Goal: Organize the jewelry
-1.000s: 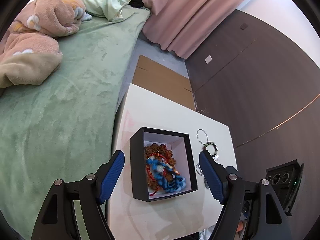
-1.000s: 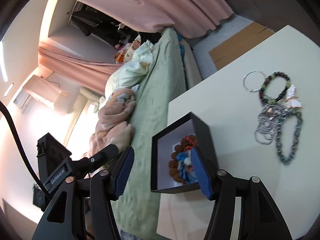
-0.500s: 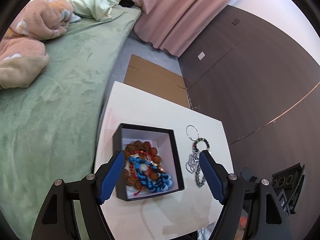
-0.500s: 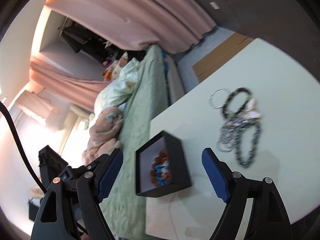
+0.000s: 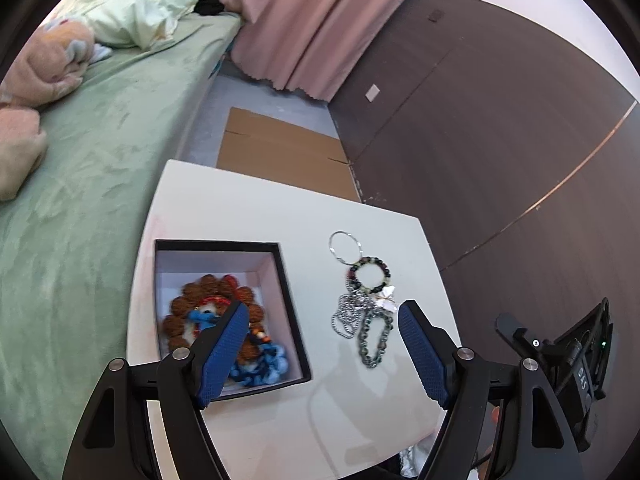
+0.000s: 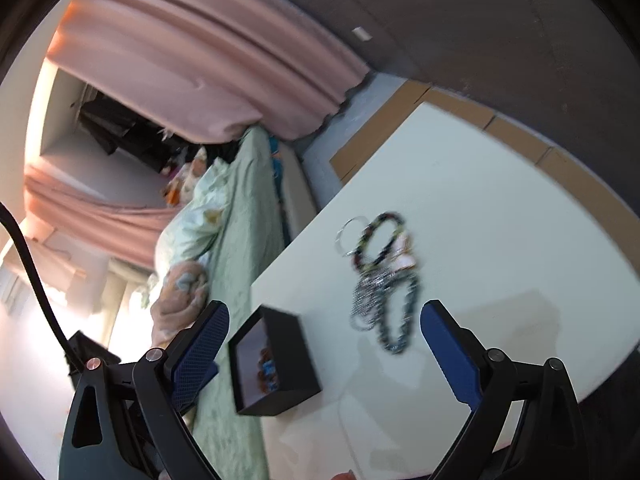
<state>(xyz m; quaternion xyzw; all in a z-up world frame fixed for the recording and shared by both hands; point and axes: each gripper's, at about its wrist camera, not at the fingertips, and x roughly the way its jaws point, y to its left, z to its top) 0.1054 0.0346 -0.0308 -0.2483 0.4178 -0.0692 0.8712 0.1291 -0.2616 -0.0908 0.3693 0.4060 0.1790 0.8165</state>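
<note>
Silver chains (image 5: 347,316) and beaded bracelets (image 5: 369,274) lie tangled just ahead of the left gripper (image 5: 322,354), between its spread, empty jaws; the black box (image 5: 294,304) sits under its left finger. The right gripper (image 6: 322,348) also hangs open and empty above the pile. A careless pinch would likely lift the whole knot, or snag one chain and drag the rest off the white table (image 5: 256,216).

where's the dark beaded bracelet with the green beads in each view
Left wrist view: the dark round beaded bracelet with green beads lies right of centre on the white table, just below the thin silver ring.
Right wrist view: the bracelet is at centre, blurred, right of the ring.
Shared landmark: the open black square box, left of the pile.
</note>
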